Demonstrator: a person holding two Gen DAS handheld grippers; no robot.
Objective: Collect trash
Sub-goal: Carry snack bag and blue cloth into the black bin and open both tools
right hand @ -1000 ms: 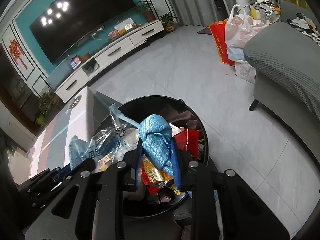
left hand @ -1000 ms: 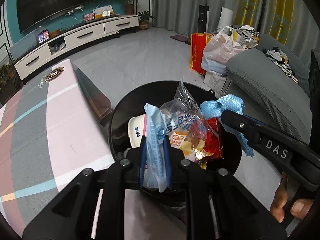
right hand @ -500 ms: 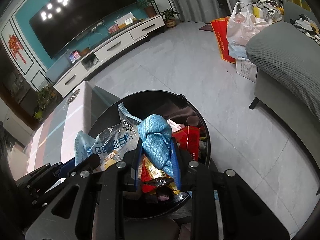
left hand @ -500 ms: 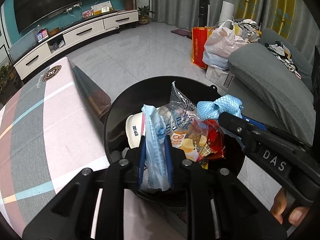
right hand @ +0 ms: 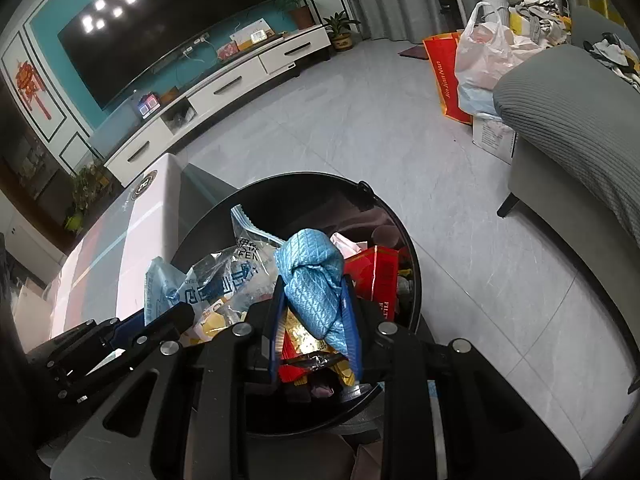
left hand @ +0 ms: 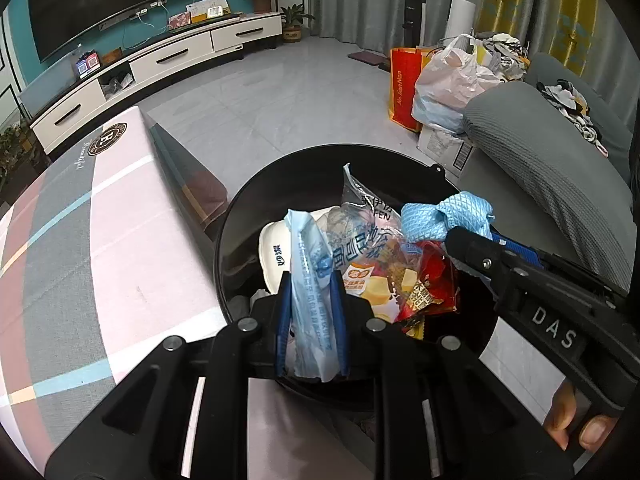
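Observation:
A black round trash bin (left hand: 240, 216) (right hand: 414, 264) stands on the floor beside the table. My left gripper (left hand: 311, 280) is shut on a light blue plastic wrapper (left hand: 310, 264) over the bin's near rim. My right gripper (right hand: 316, 280) is shut on a crumpled blue quilted cloth (right hand: 314, 276), also over the bin; the cloth also shows in the left wrist view (left hand: 444, 220). Inside the bin lie a clear snack bag (left hand: 360, 240), a red and gold foil wrapper (left hand: 428, 280) and a white cup (left hand: 276, 248).
A low table with a pink, grey and blue striped cloth (left hand: 80, 260) stands left of the bin. A grey sofa (left hand: 552, 184) is at the right, with bags (left hand: 440, 84) beside it. A white TV cabinet (left hand: 160, 60) runs along the far wall.
Both grippers have shifted slightly nearer over the bin, still holding their items. The bin looks a little larger and more centred.

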